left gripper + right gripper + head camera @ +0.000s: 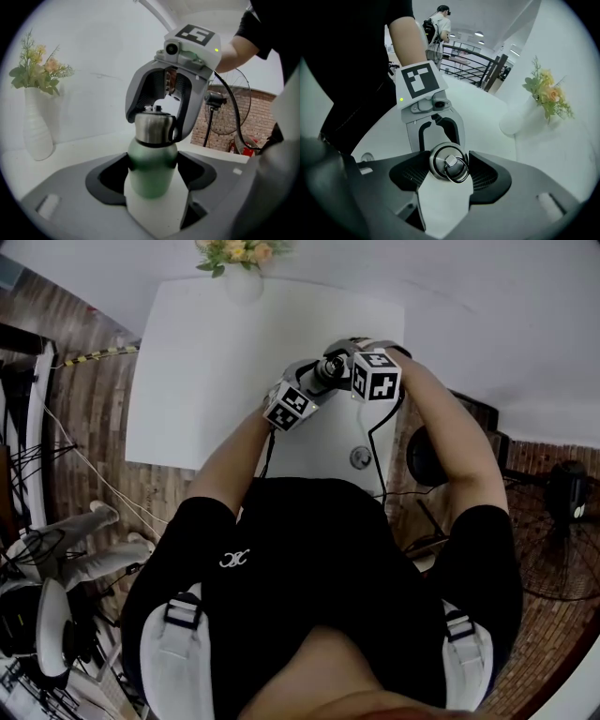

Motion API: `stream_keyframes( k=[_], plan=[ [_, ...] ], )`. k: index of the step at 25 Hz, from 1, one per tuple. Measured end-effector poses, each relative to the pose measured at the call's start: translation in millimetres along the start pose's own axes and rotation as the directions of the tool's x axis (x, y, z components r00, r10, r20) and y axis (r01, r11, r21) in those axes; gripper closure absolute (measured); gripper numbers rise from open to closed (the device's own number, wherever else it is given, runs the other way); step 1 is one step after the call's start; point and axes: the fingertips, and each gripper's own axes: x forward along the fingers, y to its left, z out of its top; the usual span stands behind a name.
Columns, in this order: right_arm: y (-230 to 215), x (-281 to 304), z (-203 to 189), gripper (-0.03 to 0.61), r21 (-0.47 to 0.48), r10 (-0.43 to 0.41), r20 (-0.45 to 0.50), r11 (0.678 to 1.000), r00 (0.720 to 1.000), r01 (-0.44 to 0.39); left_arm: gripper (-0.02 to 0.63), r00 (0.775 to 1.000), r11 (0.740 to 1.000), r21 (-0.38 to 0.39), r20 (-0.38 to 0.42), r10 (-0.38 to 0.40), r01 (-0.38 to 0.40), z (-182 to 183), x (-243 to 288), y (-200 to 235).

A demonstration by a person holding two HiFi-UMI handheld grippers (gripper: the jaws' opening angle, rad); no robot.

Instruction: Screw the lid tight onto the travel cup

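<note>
Two-handed lid tightening, seen at the far right of the table, about 1 o'clock from the person in the head view. The cup stands upright between the jaws of the left gripper. Its dark pads clamp the green body at 9 and 3 o'clock, below the steel lid.

The right gripper comes down from above and straddles the lid. In its own view the lid fills the gap between the pads, and they seem to press its rim at 9 and 3 o'clock, though the wide-angle view leaves the contact fine to judge. The lid's ring lies flat on top, towards 5 o'clock. A vase of flowers stands well apart at the table's 12 o'clock edge.

Risks from here:
- The smooth steel rim may slip in the right pads under torque, leaving the lid loose.
- The body may turn within the left pads, so the twist tightens nothing.
- A lid seated slightly tilted would cross-thread if forced.
- The loose ring could flip up and catch a pad.
</note>
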Motion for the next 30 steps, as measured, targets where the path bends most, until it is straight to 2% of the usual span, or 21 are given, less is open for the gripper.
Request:
stream_keyframes(
  k=[3, 5, 7, 9, 13, 17, 20, 24, 25, 26, 27, 28, 30],
  plan=[
    [-3.1, -0.5, 1.0, 0.311, 0.12, -0.079, 0.074, 0.99, 0.994, 0.069, 0.232, 1.0, 1.0, -0.004, 0.0, 0.002, -0.002, -1.0, 0.0, 0.6],
    [-6.5, -2.1, 1.9, 0.311, 0.213, -0.153, 0.123, 0.969, 0.981, 0.124, 0.232, 1.0, 1.0, -0.013, 0.003, 0.002, -0.002, -1.2, 0.9, 0.6],
    [-10.7, -3.9, 3.8, 0.312, 0.307, -0.24, 0.161, 0.934, 0.957, 0.182, 0.232, 1.0, 1.0, -0.021, 0.005, 0.003, -0.003, -2.0, 0.8, 1.3],
    [-12.9, -3.9, 3.0, 0.312, 0.404, -0.33, 0.183, 0.884, 0.926, 0.235, 0.231, 1.0, 1.0, -0.023, 0.005, 0.007, -0.007, -2.7, -0.2, 2.0],
    [-15.8, -9.7, 4.1, 0.313, 0.559, -0.499, 0.187, 0.763, 0.846, 0.326, 0.23, 1.0, 1.0, -0.023, 0.009, 0.01, -0.01, -2.2, -2.4, 0.8],
    [-21.1, -13.1, 1.3, 0.313, 0.669, -0.637, 0.139, 0.625, 0.758, 0.402, 0.231, 1.0, 0.999, -0.03, 0.011, 0.013, -0.012, -3.3, -0.1, 2.6],
    [-21.7, -14.5, -1.8, 0.313, 0.737, -0.718, 0.084, 0.511, 0.691, 0.442, 0.232, 1.0, 0.999, -0.03, 0.013, 0.017, -0.016, -3.7, 1.1, 2.5],
    [-22.5, -23.3, -2.5, 0.313, 0.801, -0.811, -0.026, 0.333, 0.584, 0.497, 0.23, 1.0, 1.0, -0.016, 0.013, 0.016, -0.016, -2.9, 1.4, 1.3],
    [-23.4, -26.8, -1.0, 0.313, 0.806, -0.824, -0.047, 0.302, 0.564, 0.509, 0.232, 1.0, 1.0, -0.013, 0.013, 0.013, -0.013, -3.1, 1.5, 1.4],
    [-24.5, -27.8, -0.5, 0.313, 0.809, -0.832, -0.058, 0.284, 0.552, 0.514, 0.232, 1.0, 1.0, -0.013, 0.012, 0.01, -0.01, -3.3, 1.7, 2.2],
    [-25.5, -25.5, -1.8, 0.313, 0.811, -0.837, -0.056, 0.28, 0.544, 0.514, 0.231, 1.0, 1.0, -0.014, 0.013, 0.008, -0.008, -3.6, 1.9, 3.2],
    [-26.2, -21.6, -4.2, 0.313, 0.813, -0.839, -0.044, 0.286, 0.542, 0.508, 0.231, 1.0, 1.0, -0.017, 0.013, 0.006, -0.006, -3.8, 2.3, 4.0],
    [-26.0, -20.6, -6.4, 0.313, 0.814, -0.823, -0.012, 0.322, 0.568, 0.483, 0.232, 1.0, 1.0, -0.021, 0.013, 0.004, -0.004, -4.0, 3.9, 3.4]
  ],
)
